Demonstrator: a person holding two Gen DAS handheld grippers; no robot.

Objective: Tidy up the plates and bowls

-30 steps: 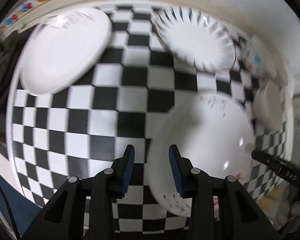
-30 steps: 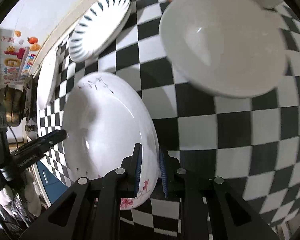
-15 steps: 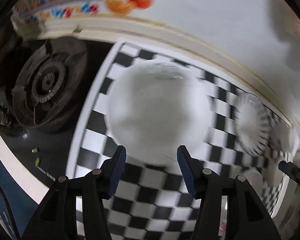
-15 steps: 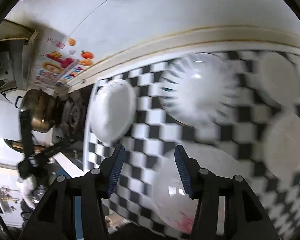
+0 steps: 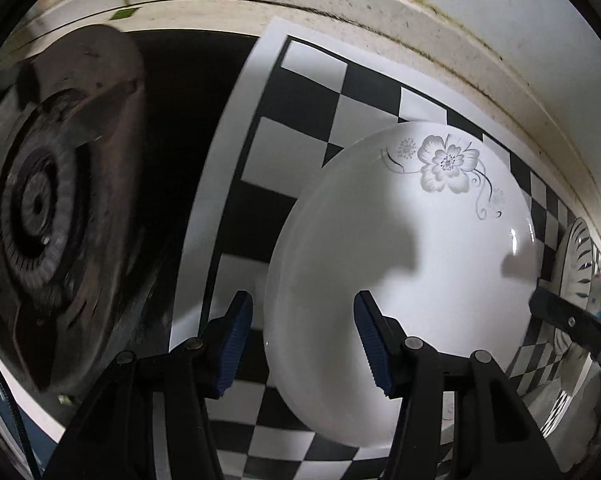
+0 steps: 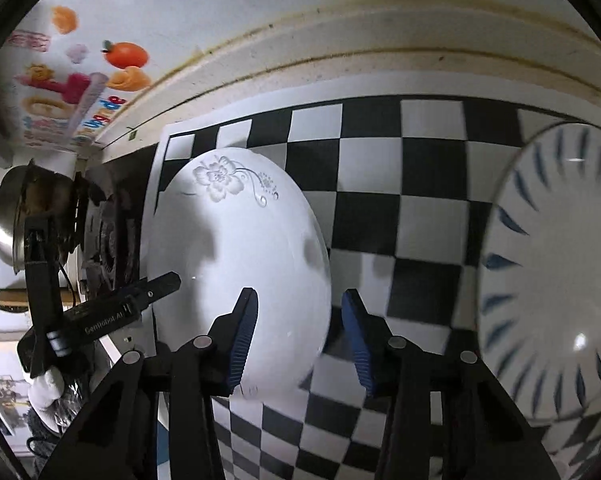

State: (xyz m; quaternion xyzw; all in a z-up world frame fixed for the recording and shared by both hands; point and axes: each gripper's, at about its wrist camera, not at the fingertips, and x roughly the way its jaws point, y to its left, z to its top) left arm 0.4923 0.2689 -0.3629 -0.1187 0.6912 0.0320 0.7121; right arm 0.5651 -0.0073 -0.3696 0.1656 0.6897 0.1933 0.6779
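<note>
2 plates are in view: 1 white flower-print plate and 1 blue-striped plate. 1 metal pot and 1 stove burner appear too.

left hand-held gripper: black frame | blue ribbed pads | silver screws | right hand-held gripper: same

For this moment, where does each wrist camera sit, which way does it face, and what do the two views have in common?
Left wrist: behind the open left gripper, facing the flowered white plate and stove burner; right gripper's tip at right edge.
Right wrist: behind the open right gripper, facing the same plate, with the blue-striped plate on the right; left gripper at left.
Shared: flowered plate, checkered mat.
</note>
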